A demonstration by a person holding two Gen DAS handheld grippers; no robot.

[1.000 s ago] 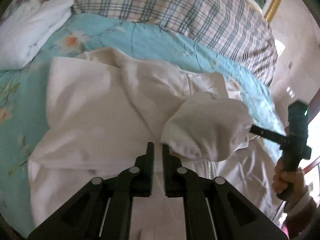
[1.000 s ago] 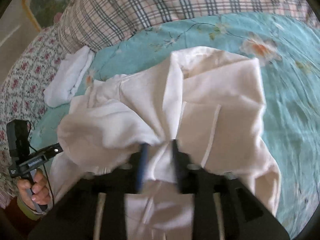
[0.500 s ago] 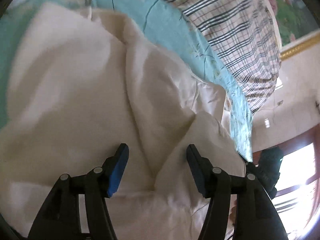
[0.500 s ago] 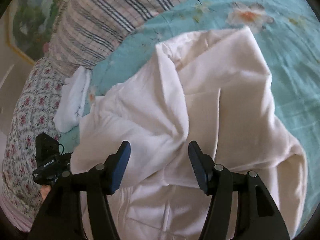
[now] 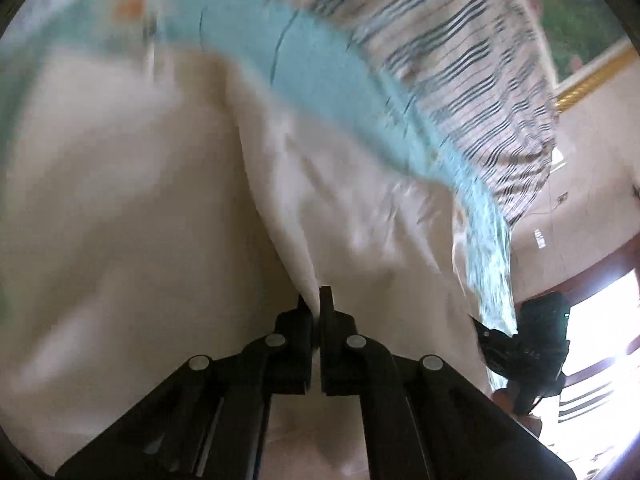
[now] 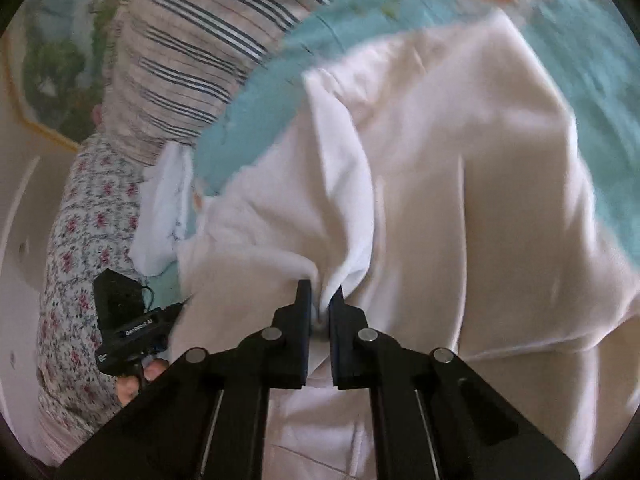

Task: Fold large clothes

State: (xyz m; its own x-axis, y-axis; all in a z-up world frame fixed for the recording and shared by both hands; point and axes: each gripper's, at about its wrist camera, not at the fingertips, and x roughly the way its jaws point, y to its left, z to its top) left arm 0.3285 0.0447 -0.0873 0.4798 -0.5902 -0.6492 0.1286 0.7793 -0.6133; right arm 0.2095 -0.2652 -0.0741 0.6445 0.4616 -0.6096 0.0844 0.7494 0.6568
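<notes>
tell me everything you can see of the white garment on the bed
The garment is cream-white, soft and matte, like cotton or fleece. It lies rumpled on the turquoise floral sheet, spread wide, with deep folds and a raised ridge down its middle. Both grippers have just closed on it: the right gripper pinches a bunched fold, the left gripper clamps a thin fold edge. A smaller white cloth lies beside it, near the plaid bedding.

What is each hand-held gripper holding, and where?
Both pinch the white garment: the left hand-held gripper on a fold ridge, the right hand-held gripper on a bunched fold.
</notes>
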